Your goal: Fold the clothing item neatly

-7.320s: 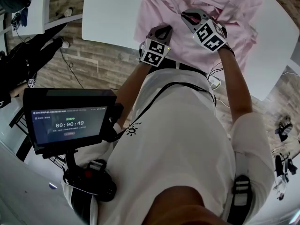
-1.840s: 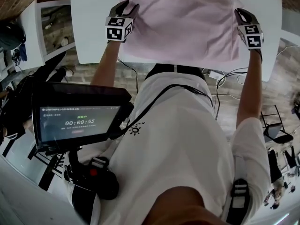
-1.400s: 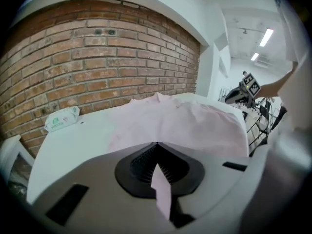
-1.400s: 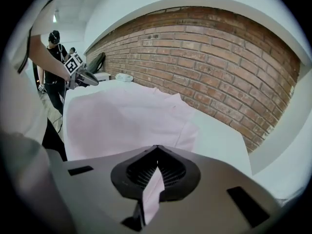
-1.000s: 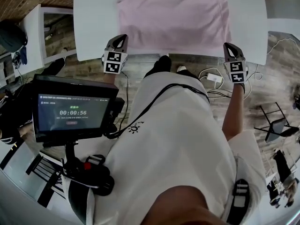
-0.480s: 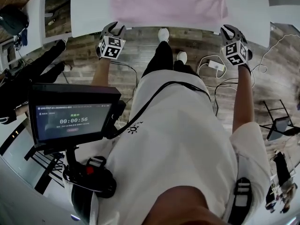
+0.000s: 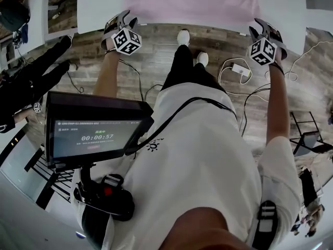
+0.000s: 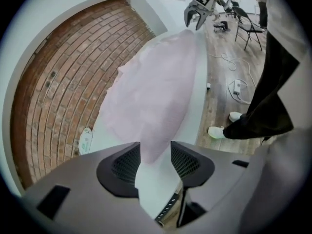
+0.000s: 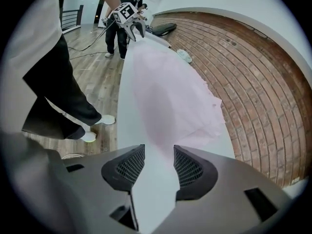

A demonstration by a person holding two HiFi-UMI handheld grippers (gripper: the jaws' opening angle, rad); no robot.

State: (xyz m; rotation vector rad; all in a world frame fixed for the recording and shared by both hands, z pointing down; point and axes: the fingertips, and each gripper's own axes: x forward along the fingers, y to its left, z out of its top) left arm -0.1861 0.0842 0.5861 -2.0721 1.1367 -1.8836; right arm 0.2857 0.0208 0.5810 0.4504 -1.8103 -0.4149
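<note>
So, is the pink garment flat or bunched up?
Flat: the pink garment lies smooth across the white table, with no bunching visible.

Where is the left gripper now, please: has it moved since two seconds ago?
Yes: the left gripper drew back from over the table to its near edge; its jaws have just been opening, the cloth's corner between them.

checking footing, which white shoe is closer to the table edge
The forward white shoe, upper-left of the pair, nearly at the table edge; the other shoe sits back.
</note>
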